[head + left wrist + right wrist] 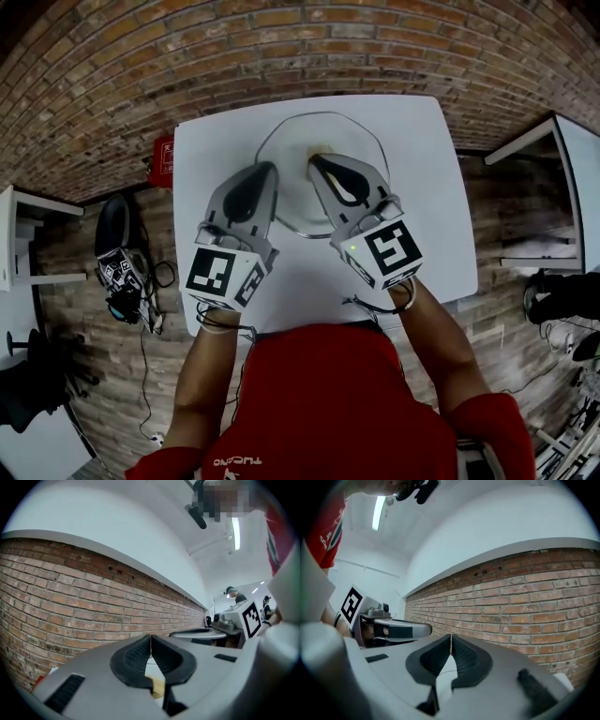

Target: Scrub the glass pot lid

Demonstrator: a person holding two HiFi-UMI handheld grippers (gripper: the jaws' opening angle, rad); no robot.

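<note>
The glass pot lid [352, 141] lies flat at the middle of the white table [216, 150], with a small pale yellow thing [321, 149] at its centre. My left gripper [267, 169] is over the lid's left edge, shut, with nothing between its jaws. My right gripper [315, 159] is over the lid's centre, just in front of the yellow thing, also shut and holding nothing. In the left gripper view the left gripper [150, 637] has its pads together above a yellow patch [157, 686]. The right gripper view shows the right gripper [450, 636] shut too, its pads touching.
The table's front edge is close to the person's red shirt. A red object [161, 161] sits on the brick floor at the table's left corner. Black gear and cables [122, 267] lie at the left. Other white furniture [572, 169] stands at the right.
</note>
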